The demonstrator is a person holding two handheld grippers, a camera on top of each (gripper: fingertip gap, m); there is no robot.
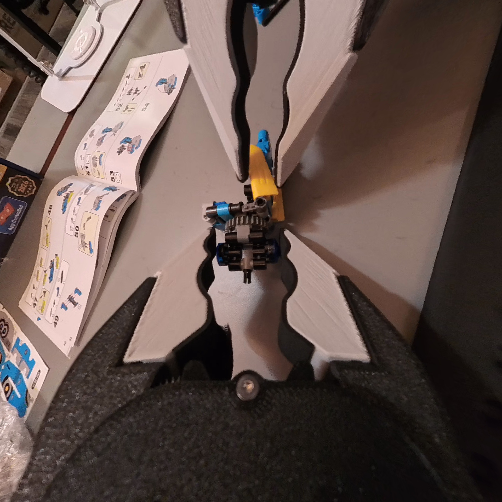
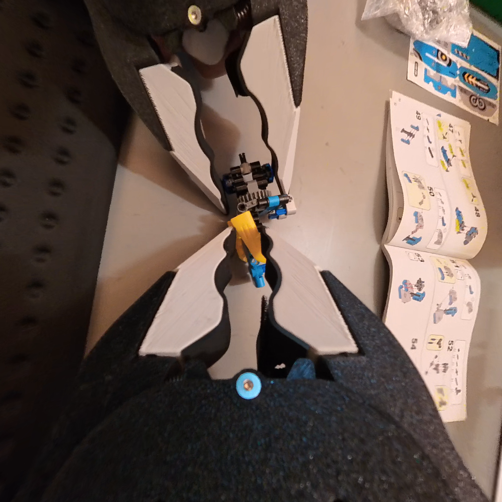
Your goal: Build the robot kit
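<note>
Centrally, brick assembly [image 1: 245, 239] between left gripper [image 1: 245, 231] and right gripper [image 2: 245, 233].

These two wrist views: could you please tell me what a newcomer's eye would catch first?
Two pairs of white tongs meet tip to tip over the grey table. The left tongs clamp a small black-and-grey geared brick assembly; the right tongs pinch its yellow wedge piece. An open white instruction booklet lies beside.
</note>
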